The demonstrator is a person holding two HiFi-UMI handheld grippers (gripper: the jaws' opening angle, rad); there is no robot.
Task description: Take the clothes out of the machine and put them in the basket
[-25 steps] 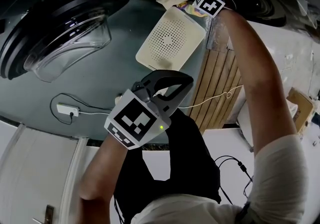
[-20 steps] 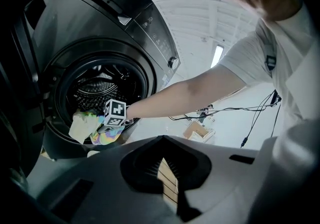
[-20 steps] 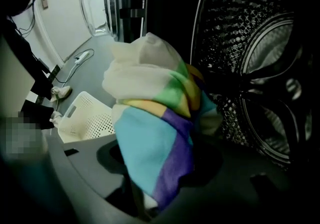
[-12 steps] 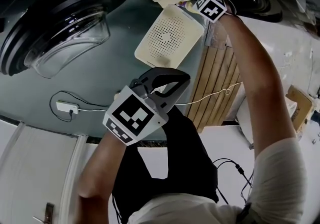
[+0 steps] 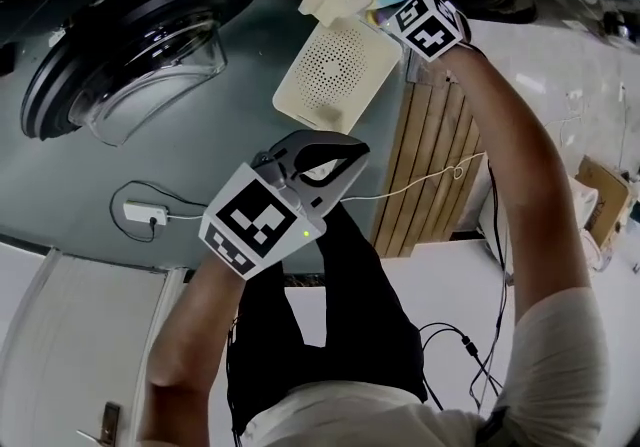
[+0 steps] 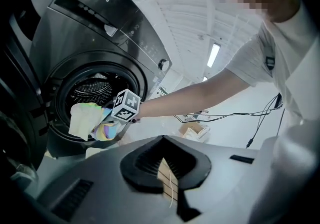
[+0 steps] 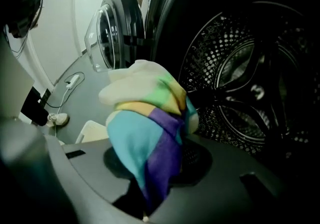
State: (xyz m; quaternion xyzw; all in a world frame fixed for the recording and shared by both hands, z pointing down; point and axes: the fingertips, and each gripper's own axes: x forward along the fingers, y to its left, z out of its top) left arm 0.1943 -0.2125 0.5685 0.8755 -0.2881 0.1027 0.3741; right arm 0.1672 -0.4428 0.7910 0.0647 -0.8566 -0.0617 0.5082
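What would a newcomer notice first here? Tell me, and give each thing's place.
The bright patchwork garment stands out most: the right gripper, whose jaws have just been closing, is clamped on it at the mouth of the dark washing machine drum. Next come the open round door, at the left of the head view, and the white perforated basket on the floor before the machine.

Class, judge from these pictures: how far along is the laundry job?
Done: nothing yet; the white basket looks empty. In hand: the right gripper, jaws just closed, grips a multicoloured cloth at the mouth of the drum. Remaining: carry it to the basket. The left gripper holds nothing; no other clothes show in the drum.
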